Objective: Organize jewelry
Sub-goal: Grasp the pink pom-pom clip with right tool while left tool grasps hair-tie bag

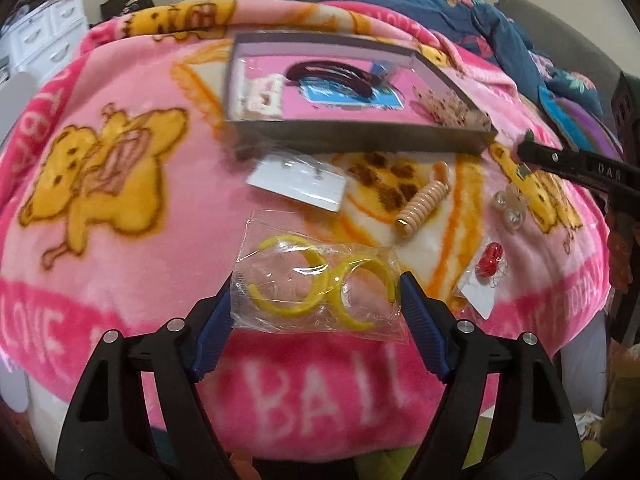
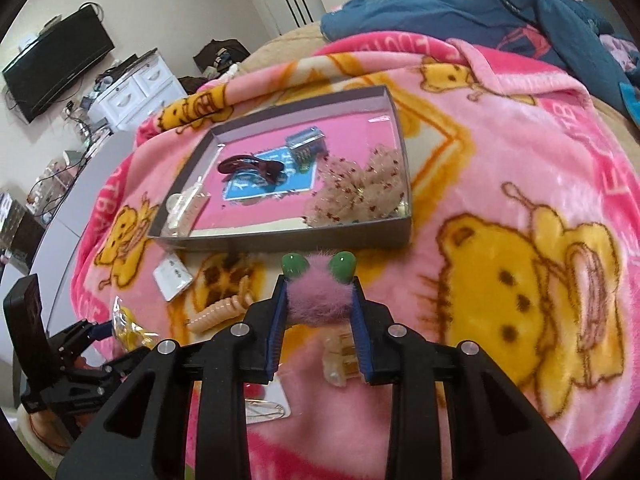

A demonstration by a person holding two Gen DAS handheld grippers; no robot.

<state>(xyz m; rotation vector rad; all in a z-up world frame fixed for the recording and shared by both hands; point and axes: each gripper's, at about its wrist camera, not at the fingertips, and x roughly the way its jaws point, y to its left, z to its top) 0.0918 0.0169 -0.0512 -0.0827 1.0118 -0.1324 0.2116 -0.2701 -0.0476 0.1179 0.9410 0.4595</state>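
Tray (image 2: 288, 236), grey card with low walls, sits flat on the pink bear-print blanket (image 2: 520, 152). Contents: a dark maroon hair clip (image 2: 250, 166) lying on a blue card near the centre; a small blue packet (image 2: 306, 144) behind it; a beige tulle bow with red specks (image 2: 360, 192) filling the near right corner; a clear bagged item (image 2: 184, 208) against the left wall, identity not legible.

Outside the tray, on the blanket: a white earring card (image 1: 298, 184) just in front of the near wall, a peach coil hair tie (image 1: 420, 208) beside it, a clear-beaded clip (image 1: 510, 204) and a red item on a small card (image 1: 486, 276) further right.

Left gripper (image 1: 318, 300): jaws set wide, one on each side of a clear bag of yellow hoops (image 1: 316, 288); the pads touch or nearly touch the bag's edges, and whether they grip it cannot be told. The bag lies flat, well short of the tray.

Right gripper (image 2: 320, 300): jaws closed narrow on a pink fluffy pompom piece (image 2: 320, 300) with two glossy green beads on top. It is held just in front of the tray's near wall, outside it. A pale yellowish clip (image 2: 338, 364) lies under the fingers.
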